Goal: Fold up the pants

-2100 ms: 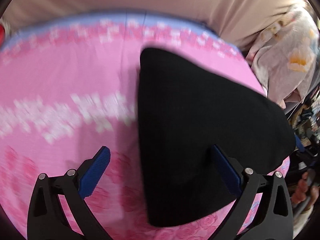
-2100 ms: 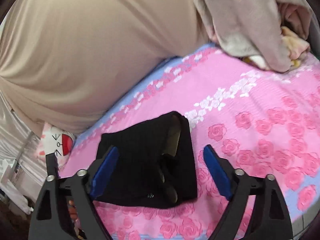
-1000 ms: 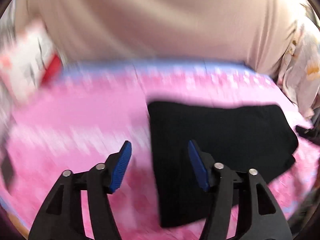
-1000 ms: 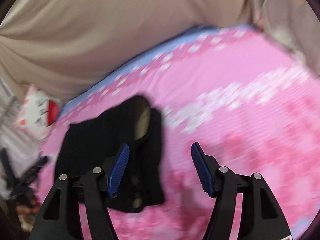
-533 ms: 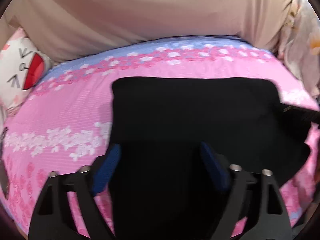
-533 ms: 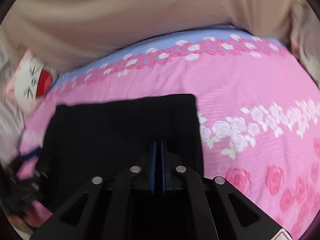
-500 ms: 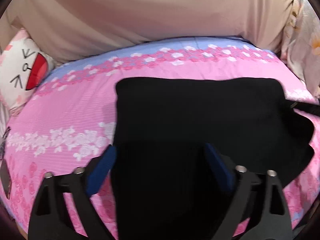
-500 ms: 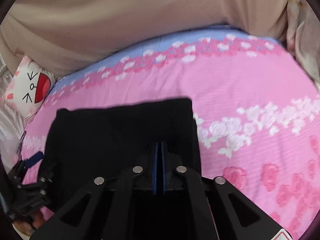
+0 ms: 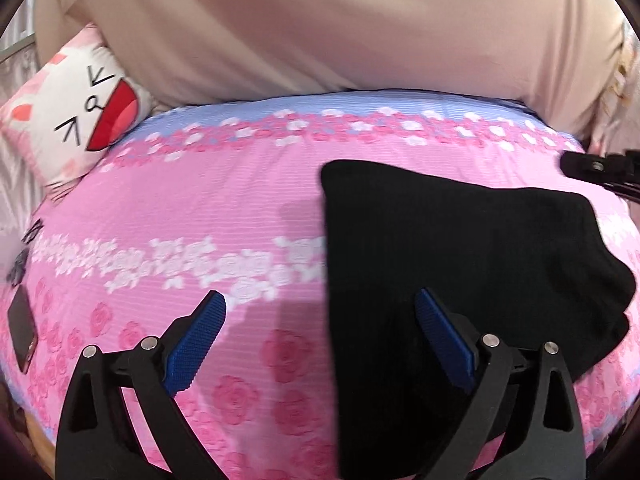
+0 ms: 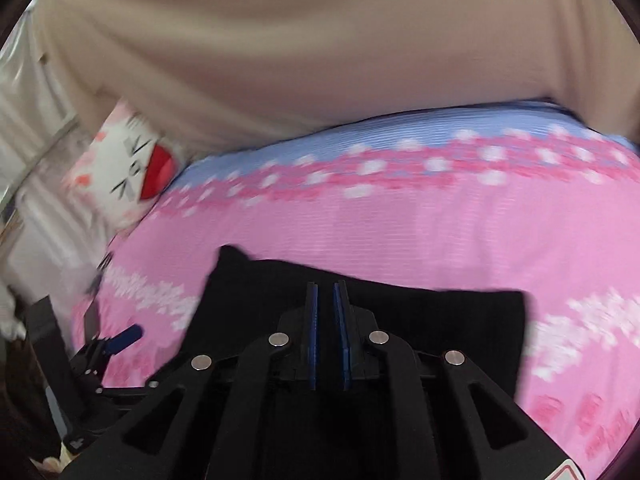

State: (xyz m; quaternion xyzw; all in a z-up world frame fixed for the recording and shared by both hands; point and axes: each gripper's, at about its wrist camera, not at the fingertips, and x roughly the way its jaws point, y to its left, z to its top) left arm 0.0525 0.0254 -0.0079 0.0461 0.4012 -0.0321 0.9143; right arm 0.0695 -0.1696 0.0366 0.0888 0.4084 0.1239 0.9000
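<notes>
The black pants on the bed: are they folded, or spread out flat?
Folded. The black pants lie on the pink bedsheet as one compact block with straight edges; no separate legs show.

Folded pants (image 9: 460,248) on the bed (image 9: 200,200), right of its middle, cushion (image 9: 76,116) at the far left corner against the curtain (image 9: 320,20), phone (image 9: 22,328) at the bed's left edge

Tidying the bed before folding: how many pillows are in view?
1: a cat-face pillow at the bed's far left corner, against the beige curtain. Others may lie out of frame.
</notes>
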